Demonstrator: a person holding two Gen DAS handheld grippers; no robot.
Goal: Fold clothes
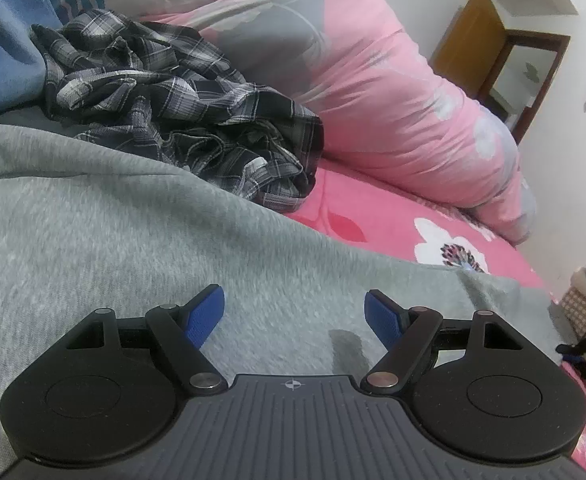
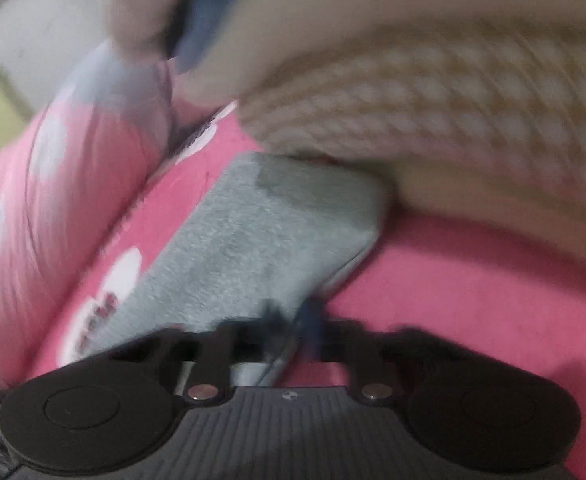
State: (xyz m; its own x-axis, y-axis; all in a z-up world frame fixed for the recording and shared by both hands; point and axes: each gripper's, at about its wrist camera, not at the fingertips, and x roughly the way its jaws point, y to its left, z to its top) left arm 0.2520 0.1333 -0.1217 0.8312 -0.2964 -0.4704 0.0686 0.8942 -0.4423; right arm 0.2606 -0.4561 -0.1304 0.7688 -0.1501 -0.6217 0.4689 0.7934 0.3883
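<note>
Grey garment [image 1: 141,232] spread on the bed [image 1: 377,216], seen from both my wrists. In the left wrist view it covers the near and left part of the pink flowered cover; a crumpled plaid shirt [image 1: 165,100] lies just beyond it, touching its far edge, with a rolled pink quilt [image 1: 393,92] further back.

My left gripper [image 1: 294,314] hovers over the grey fabric with its blue pads [image 1: 203,316] standing wide apart and nothing between them.

My right gripper [image 2: 289,320] is closed down narrow. In the blurred right wrist view a narrow grey part of the garment [image 2: 253,232], a sleeve or a folded strip, runs straight into its jaws, so I judge it pinched there, though blur hides the pads themselves.

Orientation: this strip's long axis runs from my right gripper up and away toward a stack of folded pale clothes [image 2: 433,92], its far end squared off just beside that stack.

Step in hand, as I judge it: a fold, with one edge seized by the right. The next move calls for carrying that edge across the body of the garment while the left pins or takes the opposite side, keeping the fabric flat.
</note>
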